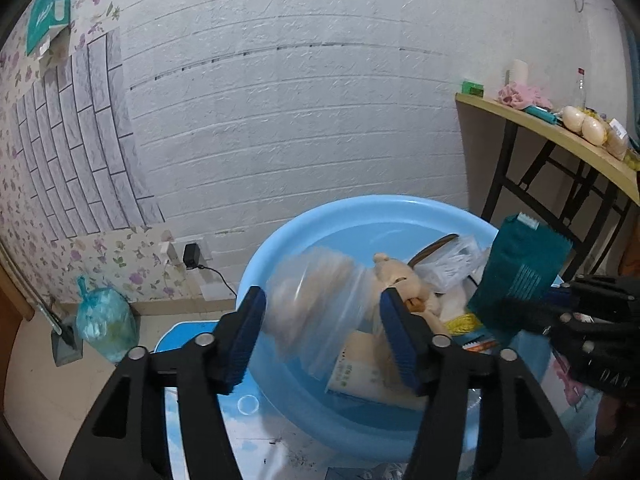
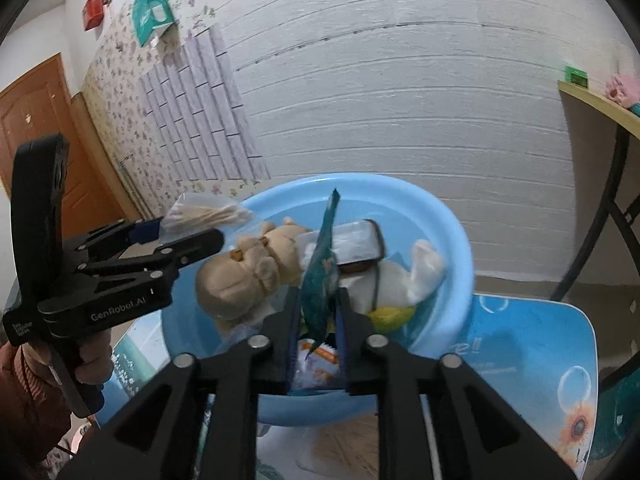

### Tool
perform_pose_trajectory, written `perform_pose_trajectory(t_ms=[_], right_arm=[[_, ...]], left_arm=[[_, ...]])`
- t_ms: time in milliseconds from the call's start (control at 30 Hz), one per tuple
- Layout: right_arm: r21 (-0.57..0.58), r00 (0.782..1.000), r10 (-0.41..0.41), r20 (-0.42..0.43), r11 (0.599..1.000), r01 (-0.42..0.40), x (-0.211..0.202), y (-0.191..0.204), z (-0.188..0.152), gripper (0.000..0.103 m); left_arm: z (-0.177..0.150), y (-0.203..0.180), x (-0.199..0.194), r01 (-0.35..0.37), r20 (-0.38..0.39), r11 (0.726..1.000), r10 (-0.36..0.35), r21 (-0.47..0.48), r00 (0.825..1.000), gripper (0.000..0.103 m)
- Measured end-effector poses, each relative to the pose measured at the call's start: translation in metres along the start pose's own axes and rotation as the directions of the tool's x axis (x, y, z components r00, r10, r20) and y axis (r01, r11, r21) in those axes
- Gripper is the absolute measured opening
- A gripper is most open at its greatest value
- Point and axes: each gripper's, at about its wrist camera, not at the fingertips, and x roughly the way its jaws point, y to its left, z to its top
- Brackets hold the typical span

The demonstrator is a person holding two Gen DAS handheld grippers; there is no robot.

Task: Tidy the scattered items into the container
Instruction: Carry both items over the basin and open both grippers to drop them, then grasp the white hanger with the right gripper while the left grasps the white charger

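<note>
The left gripper (image 1: 322, 334) had its jaws roughly half open over the basin (image 1: 280, 240), the clear bag of cotton swabs (image 1: 316, 300) between the pads but blurred and, to my eye, no longer pinched. In the right wrist view, that bag (image 2: 208, 216) sat at about ten o'clock above the basin rim. It looked light, limp and slippery (best taken by a gathered edge of film, not across the loose swabs).

The right gripper (image 2: 318, 320) had jaws only slightly apart around the teal packet (image 2: 320, 276), which stood on edge between them; I could not tell whether the pads pressed on it. The packet seemed thin, crinkly and light.

Already in the basin lay a beige plush toy (image 2: 248, 272), a clear-wrapped item with a brown strap, something yellow at five o'clock, and a small carton (image 1: 360, 376).
</note>
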Motion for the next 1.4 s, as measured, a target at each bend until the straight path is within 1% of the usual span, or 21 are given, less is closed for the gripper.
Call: perform_pose_trajectory(t_ms=[167, 233, 433, 533, 567, 700, 800, 900, 967, 1067, 1200, 1267, 1400], right_arm=[[-0.031, 1.000, 0.023, -0.003, 0.999, -0.023, -0.007, 0.012, -0.004, 0.024], [-0.038, 1.000, 0.026, -0.004, 0.999, -0.026, -0.011, 0.015, -0.005, 0.025], [-0.039, 1.000, 0.017, 0.004, 0.999, -0.017, -0.029, 0.022, -0.015, 0.025], [-0.028, 1.000, 0.007, 0.004, 1.000, -0.007, -0.038, 0.023, -0.021, 0.025], [-0.027, 1.000, 0.003, 0.004, 1.000, -0.003, -0.042, 0.024, -0.024, 0.025], [-0.018, 1.000, -0.015, -0.002, 1.000, 0.015, -0.054, 0.026, -0.033, 0.025], [0.003, 0.999, -0.031, -0.015, 1.000, 0.031, -0.061, 0.023, -0.044, 0.025], [0.014, 0.998, -0.047, -0.034, 0.999, 0.047, -0.067, 0.022, -0.058, 0.026], [0.022, 0.997, -0.055, -0.048, 0.998, 0.056, -0.069, 0.023, -0.066, 0.033], [0.040, 0.996, -0.065, -0.064, 0.997, 0.067, -0.073, 0.021, -0.080, 0.038], [0.057, 0.993, -0.072, -0.096, 0.995, 0.078, -0.075, 0.021, -0.099, 0.040], [0.063, 0.991, -0.070, -0.113, 0.995, 0.078, -0.075, 0.022, -0.109, 0.040], [0.062, 0.988, -0.056, -0.141, 0.996, 0.065, -0.075, 0.026, -0.122, 0.040]], left_arm=[[-0.004, -0.002, -0.013, 0.005, 0.008, 1.000, -0.005, 0.005, 1.000, 0.069], [-0.006, -0.001, -0.020, 0.005, 0.015, 1.000, -0.005, 0.001, 1.000, 0.070], [-0.017, 0.006, -0.042, -0.010, 0.023, 0.999, 0.010, -0.032, 1.000, 0.077], [-0.026, 0.010, -0.053, -0.014, 0.022, 0.998, 0.015, -0.055, 1.000, 0.083], [-0.030, 0.012, -0.058, -0.018, 0.024, 0.998, 0.019, -0.061, 1.000, 0.086], [-0.044, 0.011, -0.073, -0.039, 0.036, 0.997, 0.042, -0.067, 0.999, 0.094], [-0.056, 0.009, -0.081, -0.049, 0.026, 0.996, 0.051, -0.072, 0.998, 0.100], [-0.071, 0.008, -0.084, -0.031, 0.003, 0.997, 0.031, -0.074, 1.000, 0.100], [-0.081, 0.006, -0.086, -0.004, -0.006, 0.997, 0.003, -0.078, 1.000, 0.100], [-0.096, 0.003, -0.087, 0.021, -0.038, 0.996, -0.024, -0.082, 0.999, 0.100], [-0.114, -0.002, -0.085, 0.048, -0.089, 0.995, -0.056, -0.090, 0.994, 0.100], [-0.121, -0.003, -0.085, 0.057, -0.102, 0.994, -0.067, -0.098, 0.993, 0.100], [-0.133, -0.007, -0.086, 0.056, -0.123, 0.994, -0.068, -0.095, 0.990, 0.100]])
